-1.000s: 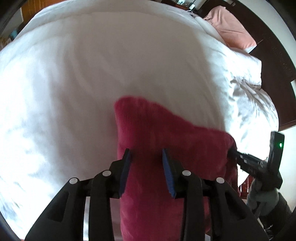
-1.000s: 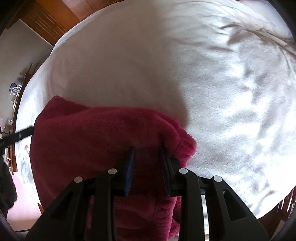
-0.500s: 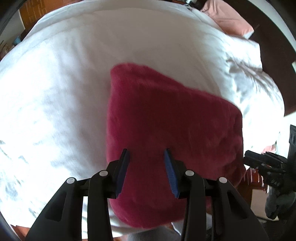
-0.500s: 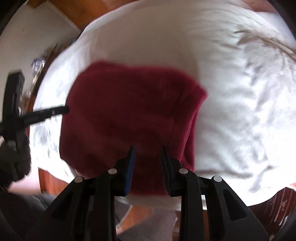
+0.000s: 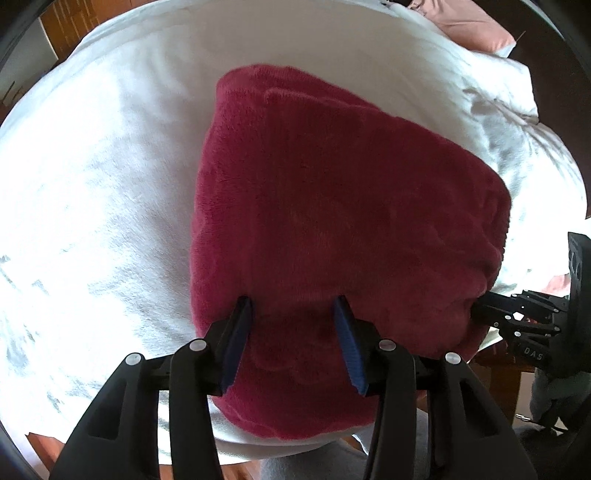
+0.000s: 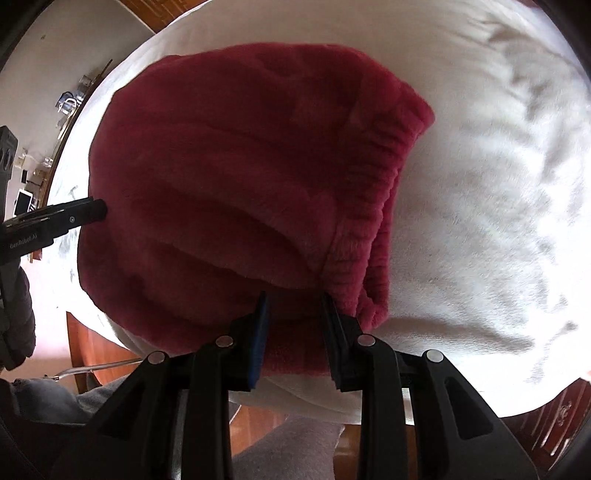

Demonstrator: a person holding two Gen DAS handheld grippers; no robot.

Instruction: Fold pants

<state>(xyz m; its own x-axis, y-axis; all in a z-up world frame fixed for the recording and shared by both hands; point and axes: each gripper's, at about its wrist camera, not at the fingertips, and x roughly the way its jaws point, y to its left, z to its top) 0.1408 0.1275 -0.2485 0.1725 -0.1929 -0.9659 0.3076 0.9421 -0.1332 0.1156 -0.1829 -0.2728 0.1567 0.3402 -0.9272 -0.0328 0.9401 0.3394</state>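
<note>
A pink pillow lay at one o'clock on the white duvet. The folded red pants spread at twelve o'clock from both grippers; the left gripper was opening, released, over their near edge, and the right gripper was clenched on theirs.

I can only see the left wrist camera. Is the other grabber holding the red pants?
Observer: Yes, it looks so. In the right wrist view, the right gripper has the near edge of the red pants between its fingers.
Operator: Where's the stretchy waist part?
Observer: The ribbed waistband runs down the pants' right edge and ends just beside that gripper.
Operator: What's off to the side?
Observer: A cluttered shelf, at the picture's left.
</note>
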